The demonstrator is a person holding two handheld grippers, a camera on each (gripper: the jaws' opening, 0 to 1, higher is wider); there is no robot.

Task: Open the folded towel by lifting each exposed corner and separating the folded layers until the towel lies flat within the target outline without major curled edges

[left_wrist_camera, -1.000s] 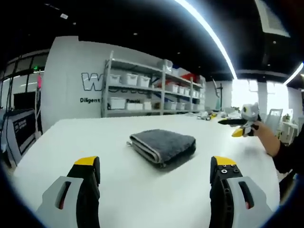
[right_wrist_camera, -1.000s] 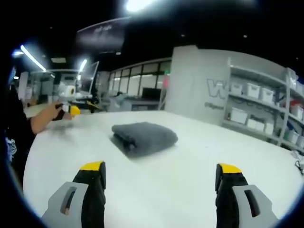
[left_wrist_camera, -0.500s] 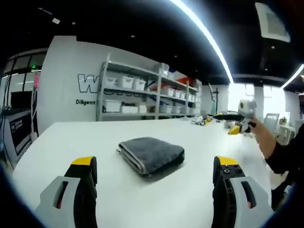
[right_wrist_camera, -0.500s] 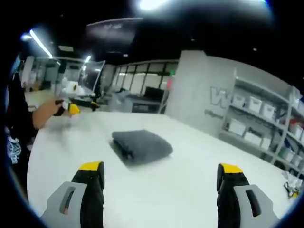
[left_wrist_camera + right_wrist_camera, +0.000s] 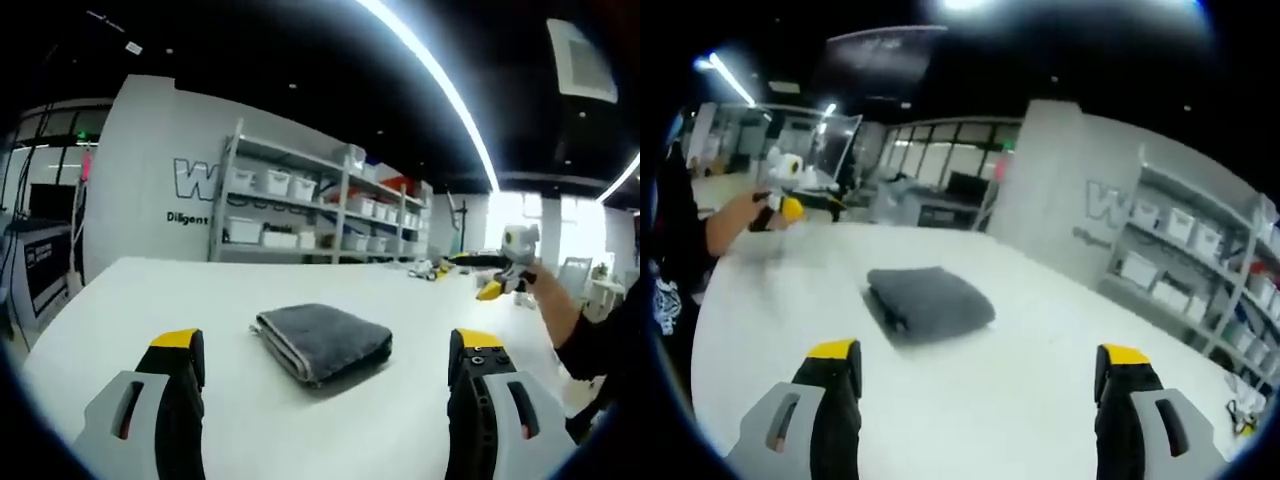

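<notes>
While folded on the table (image 5: 130,300), towel (image 5: 325,342), both hand-held grippers' jaws wide apart.

A white table (image 5: 150,300) carries everything here, its top smooth and plain, seen wide in both gripper views (image 5: 1020,340). One grey towel (image 5: 323,342) lies directly on it, folded into a thick square, well apart from every edge. In the left gripper view its layered fold edge faces 7 o'clock. In the right gripper view the towel (image 5: 928,300) sits just left of centre, its folded edge toward 8 o'clock. Small clutter (image 5: 425,268), too small to tell, sits at the far edge, at 2 o'clock from the towel.
</notes>
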